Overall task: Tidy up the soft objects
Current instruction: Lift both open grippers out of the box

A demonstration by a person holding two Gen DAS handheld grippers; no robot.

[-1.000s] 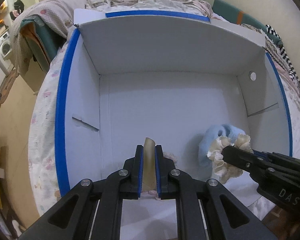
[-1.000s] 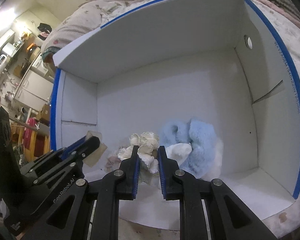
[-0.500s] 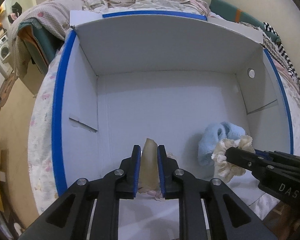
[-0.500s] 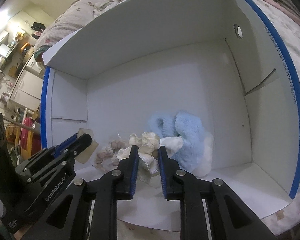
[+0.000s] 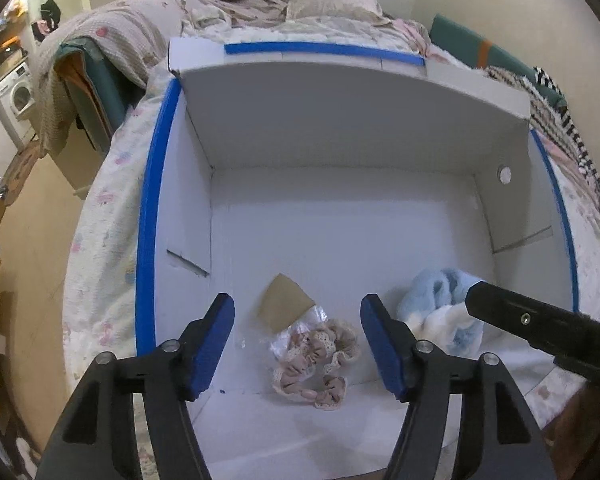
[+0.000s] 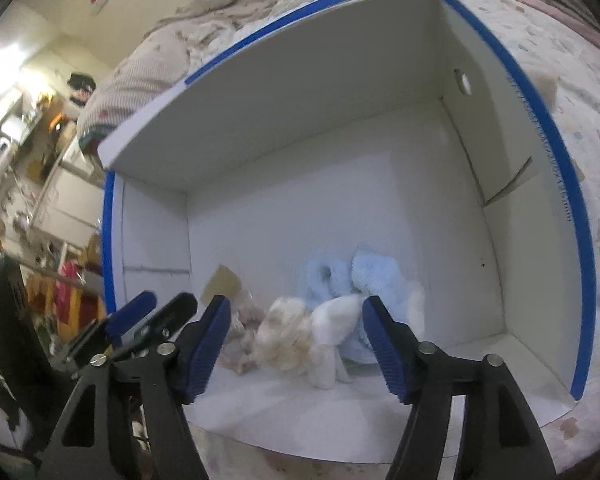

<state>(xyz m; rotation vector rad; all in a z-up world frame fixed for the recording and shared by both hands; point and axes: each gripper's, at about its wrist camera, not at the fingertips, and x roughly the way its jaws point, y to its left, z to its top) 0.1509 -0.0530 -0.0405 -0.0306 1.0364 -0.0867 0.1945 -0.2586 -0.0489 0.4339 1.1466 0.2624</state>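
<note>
A white box with blue-taped rims (image 5: 148, 216) (image 6: 556, 160) lies open on the bed. On its floor lie a pink lace scrunchie in clear wrap with a brown card (image 5: 312, 356), a cream scrunchie (image 6: 288, 332) and a fluffy blue and white soft item (image 5: 440, 312) (image 6: 360, 284). My left gripper (image 5: 298, 344) is open just above the pink scrunchie and holds nothing. My right gripper (image 6: 296, 344) is open over the cream scrunchie and holds nothing. The right gripper's finger (image 5: 540, 328) shows in the left wrist view.
The box sits on a floral bedspread (image 5: 104, 216) with rumpled blankets and a pillow (image 5: 332, 0) behind it. A striped cloth (image 5: 572, 136) lies at the right. A washing machine (image 5: 18, 96) and floor clutter are at the left.
Both grippers have opened and drawn back. The left one let go of the carded pink scrunchie and the right one let go of the cream scrunchie; both now lie on the box floor.
</note>
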